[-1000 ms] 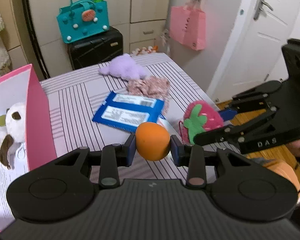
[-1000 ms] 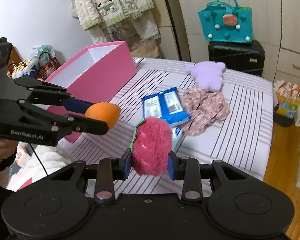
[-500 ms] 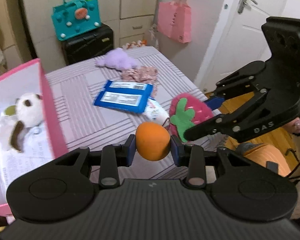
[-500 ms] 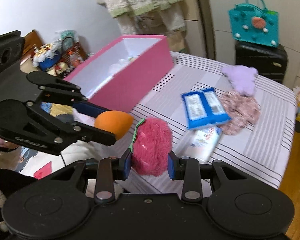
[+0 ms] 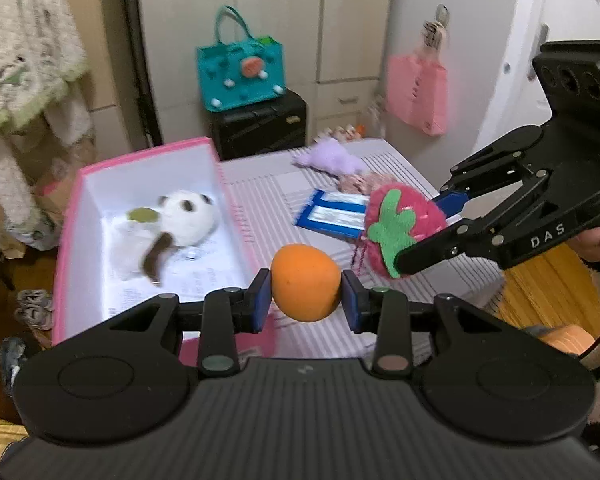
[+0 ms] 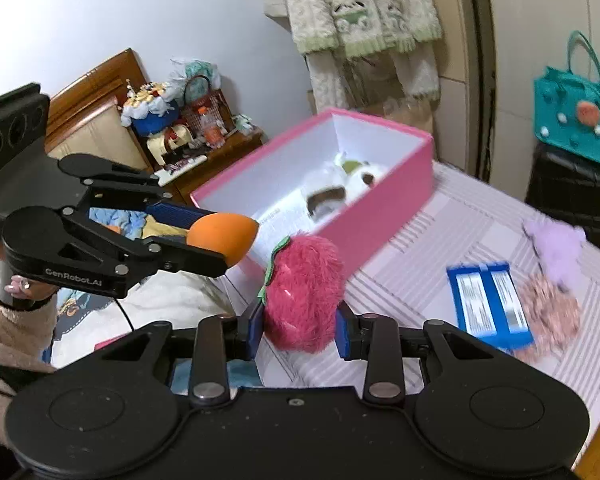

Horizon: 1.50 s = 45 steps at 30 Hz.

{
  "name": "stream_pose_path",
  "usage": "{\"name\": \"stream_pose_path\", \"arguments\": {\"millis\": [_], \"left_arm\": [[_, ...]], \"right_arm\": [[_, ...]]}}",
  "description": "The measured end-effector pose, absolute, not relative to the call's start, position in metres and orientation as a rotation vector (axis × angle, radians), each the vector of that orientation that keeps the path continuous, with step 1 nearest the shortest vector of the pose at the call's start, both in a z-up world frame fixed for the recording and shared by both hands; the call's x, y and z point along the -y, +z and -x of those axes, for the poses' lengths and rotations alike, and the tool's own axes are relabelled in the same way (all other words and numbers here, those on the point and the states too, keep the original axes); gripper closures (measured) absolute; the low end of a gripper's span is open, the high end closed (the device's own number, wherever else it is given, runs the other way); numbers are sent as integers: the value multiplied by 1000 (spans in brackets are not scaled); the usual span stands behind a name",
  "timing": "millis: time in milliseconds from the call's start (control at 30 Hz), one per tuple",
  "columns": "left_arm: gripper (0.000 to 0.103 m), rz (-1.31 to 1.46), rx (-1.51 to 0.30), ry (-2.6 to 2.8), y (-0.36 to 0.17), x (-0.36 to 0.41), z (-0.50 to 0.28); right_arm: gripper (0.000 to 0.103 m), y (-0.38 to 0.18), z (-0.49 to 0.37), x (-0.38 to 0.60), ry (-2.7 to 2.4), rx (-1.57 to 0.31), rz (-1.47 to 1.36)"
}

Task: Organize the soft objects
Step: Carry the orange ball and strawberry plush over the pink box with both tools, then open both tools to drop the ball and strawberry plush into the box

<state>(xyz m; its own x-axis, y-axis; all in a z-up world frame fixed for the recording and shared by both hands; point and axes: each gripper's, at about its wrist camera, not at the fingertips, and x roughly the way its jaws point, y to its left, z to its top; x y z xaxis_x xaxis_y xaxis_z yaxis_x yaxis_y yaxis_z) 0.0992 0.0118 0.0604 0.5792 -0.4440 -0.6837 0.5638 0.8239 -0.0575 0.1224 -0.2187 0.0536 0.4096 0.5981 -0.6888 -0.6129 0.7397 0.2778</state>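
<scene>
My left gripper (image 5: 305, 300) is shut on a soft orange ball (image 5: 305, 282), held in the air just right of the pink box's (image 5: 70, 220) near corner. The same ball (image 6: 223, 237) shows in the right wrist view, at the box's near end. My right gripper (image 6: 299, 330) is shut on a fuzzy pink strawberry plush (image 6: 305, 294), which hangs over the striped bed; the strawberry (image 5: 400, 226) appears right of the ball in the left wrist view. Inside the open pink box (image 6: 384, 216) lies a white and brown panda plush (image 5: 168, 228).
On the striped bed (image 6: 452, 240) lie a blue packet (image 6: 490, 304), a pink floral cloth (image 6: 548, 316) and a purple plush (image 6: 556, 248). A teal bag (image 5: 242, 74) sits on a black suitcase (image 5: 260, 124) behind. A cluttered wooden stand (image 6: 204, 148) is beyond the box.
Both grippers have risen and swung left toward the pink box, each keeping its toy. The box interior with the panda is now in fuller view.
</scene>
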Motion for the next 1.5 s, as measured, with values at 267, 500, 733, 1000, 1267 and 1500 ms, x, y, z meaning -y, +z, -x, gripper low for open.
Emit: {"name": "stream_pose_path", "arguments": {"millis": [267, 500, 733, 1000, 1267, 1500], "left_arm": [[67, -130, -766, -511, 54, -54, -130], [67, -135, -839, -445, 18, -72, -183], [66, -174, -924, -477, -9, -69, -223], [66, -118, -1030, -439, -35, -77, -278], [66, -63, -1051, -407, -44, -82, -306], [66, -19, -1054, -386, -46, -87, -313]], "right_arm": [[63, 73, -146, 182, 803, -812, 41], [63, 74, -182, 154, 847, -816, 25], [63, 55, -225, 130, 849, -859, -16], [63, 27, -290, 103, 828, -937, -27], [63, 0, -355, 67, 821, -1048, -73], [61, -18, -385, 42, 824, -1107, -68]]}}
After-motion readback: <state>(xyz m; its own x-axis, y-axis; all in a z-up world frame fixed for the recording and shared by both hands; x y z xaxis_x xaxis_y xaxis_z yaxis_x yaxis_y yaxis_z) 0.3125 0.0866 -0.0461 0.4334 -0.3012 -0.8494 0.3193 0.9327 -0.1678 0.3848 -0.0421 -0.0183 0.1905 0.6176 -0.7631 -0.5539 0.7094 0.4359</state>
